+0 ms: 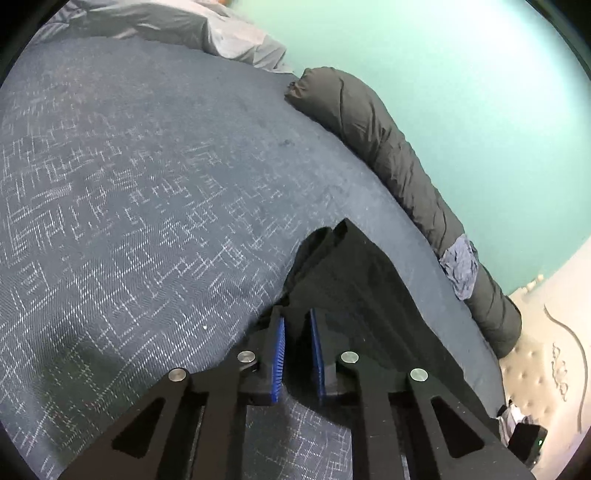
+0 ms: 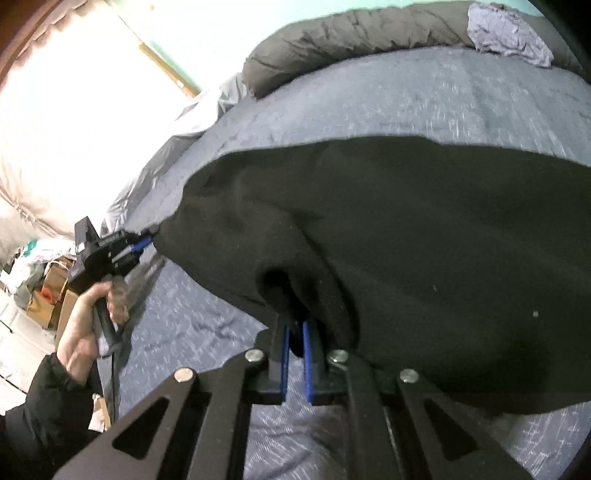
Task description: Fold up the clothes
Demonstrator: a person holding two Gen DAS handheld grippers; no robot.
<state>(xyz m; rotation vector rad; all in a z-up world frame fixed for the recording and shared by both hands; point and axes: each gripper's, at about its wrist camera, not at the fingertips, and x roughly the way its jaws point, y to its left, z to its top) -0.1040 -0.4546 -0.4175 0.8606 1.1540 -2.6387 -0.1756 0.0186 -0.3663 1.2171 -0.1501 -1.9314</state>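
Left wrist view: left hand-held gripper [image 1: 297,349] w/ ribbed blue pads [image 1: 280,354], jaws nearly together, pinching an edge of the black garment [image 1: 354,280]; matte, soft-looking cloth rising to a peaked fold just ahead of the fingers. Under it, the bed [image 1: 147,192] w/ a blue-grey woven cover, pale broken-line maze pattern, a bit wrinkled. Along the far edge by the teal wall [image 1: 461,92] lies a long rolled dark grey quilt [image 1: 399,162], puffy, creased, w/ a small crumpled lilac cloth [image 1: 460,267] on it. Pale grey bedding [image 1: 221,33] bunched at the top. Right wrist view: right hand-held gripper [image 2: 294,345] pressed in on a bunched fold of the black garment [image 2: 424,240], fabric gathered betw. the blue pads [image 2: 285,354]; cloth looks fleecy, w/ a few lint specks, stretched wide & held above the bed cover [image 2: 443,96], sagging in the middle. At far left the other corner sits in the left hand-held gripper [image 2: 146,242], held by a bare hand [image 2: 85,325] out of a black sleeve [image 2: 44,406]. Past the bed edge, cardboard boxes [image 2: 55,288] on the floor; contents too blurred to tell. Bright pale curtain [image 2: 74,110] blown out behind.
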